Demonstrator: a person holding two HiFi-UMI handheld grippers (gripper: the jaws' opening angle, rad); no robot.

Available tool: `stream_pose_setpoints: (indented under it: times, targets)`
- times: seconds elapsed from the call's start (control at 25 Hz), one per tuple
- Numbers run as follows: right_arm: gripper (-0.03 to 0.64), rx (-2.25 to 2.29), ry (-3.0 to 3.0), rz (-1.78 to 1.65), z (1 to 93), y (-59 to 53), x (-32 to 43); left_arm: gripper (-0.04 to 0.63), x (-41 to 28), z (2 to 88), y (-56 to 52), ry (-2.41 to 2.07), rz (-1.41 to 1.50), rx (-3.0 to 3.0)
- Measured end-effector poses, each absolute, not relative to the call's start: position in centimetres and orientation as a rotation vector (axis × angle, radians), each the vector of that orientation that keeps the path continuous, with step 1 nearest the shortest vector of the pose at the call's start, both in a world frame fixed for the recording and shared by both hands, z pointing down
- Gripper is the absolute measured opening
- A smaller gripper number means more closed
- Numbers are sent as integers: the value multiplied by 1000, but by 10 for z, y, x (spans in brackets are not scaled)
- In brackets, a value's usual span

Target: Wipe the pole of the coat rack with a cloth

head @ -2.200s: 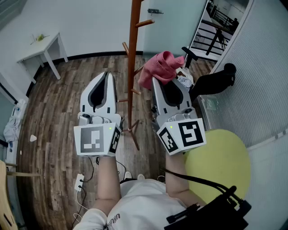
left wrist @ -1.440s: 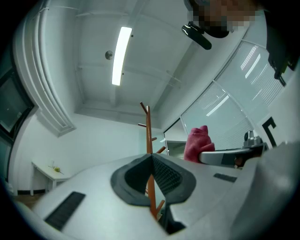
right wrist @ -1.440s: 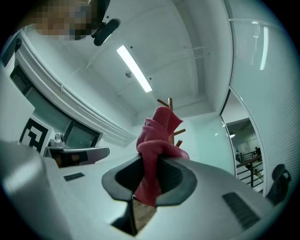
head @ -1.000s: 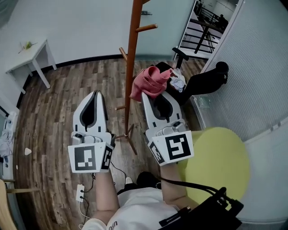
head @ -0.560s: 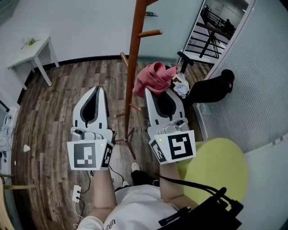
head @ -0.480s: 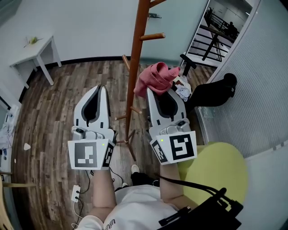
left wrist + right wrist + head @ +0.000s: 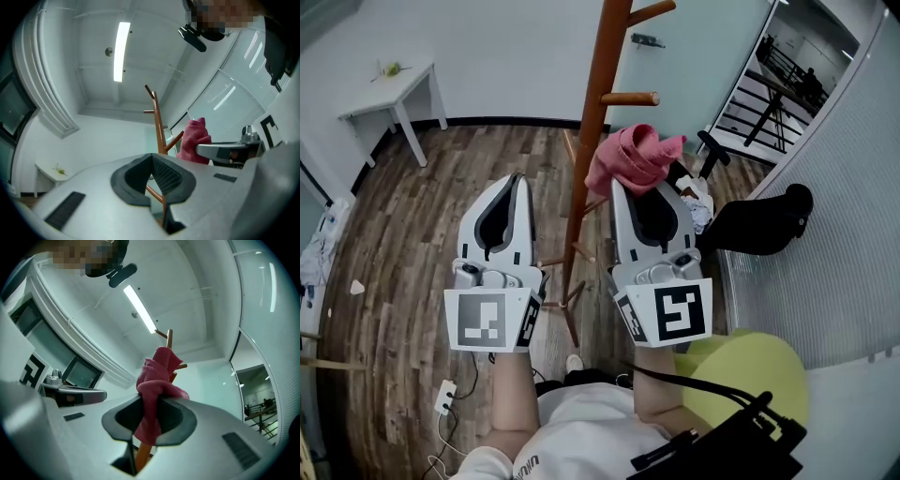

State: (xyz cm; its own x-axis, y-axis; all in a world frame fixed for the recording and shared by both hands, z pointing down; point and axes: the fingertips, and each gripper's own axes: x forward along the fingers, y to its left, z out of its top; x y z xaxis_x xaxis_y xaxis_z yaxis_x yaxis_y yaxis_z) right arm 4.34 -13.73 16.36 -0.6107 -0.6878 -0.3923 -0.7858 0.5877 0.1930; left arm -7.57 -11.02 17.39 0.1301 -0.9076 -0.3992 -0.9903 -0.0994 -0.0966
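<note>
The brown wooden coat rack pole [image 7: 595,122] rises between my two grippers, with pegs sticking out to the right. My right gripper [image 7: 630,183] is shut on a bunched pink cloth [image 7: 630,157], which sits just right of the pole under a peg. In the right gripper view the pink cloth [image 7: 154,385] is pinched between the jaws, with the pole [image 7: 169,341] behind it. My left gripper [image 7: 516,178] stands left of the pole, shut with nothing in it. In the left gripper view the pole [image 7: 159,126] and the cloth [image 7: 194,140] show beyond the tips.
The rack's legs [image 7: 567,309] spread on the wooden floor. A white side table [image 7: 389,89] stands at the back left. A black bag [image 7: 764,220] lies at the right beside a yellow-green round seat [image 7: 759,370]. A power strip [image 7: 442,396] with cords lies near the person's feet.
Both grippers have risen along the pole, and the cloth has come up to the level of a higher peg. The right gripper stays shut on the cloth.
</note>
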Motion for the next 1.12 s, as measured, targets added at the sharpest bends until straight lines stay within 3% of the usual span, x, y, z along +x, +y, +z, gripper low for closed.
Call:
stream_pose_setpoints:
  times: [1.12]
  targets:
    - [78,-1384,2440,619,158,-179,17,11,-94,171,-159,1708,333,-2167]
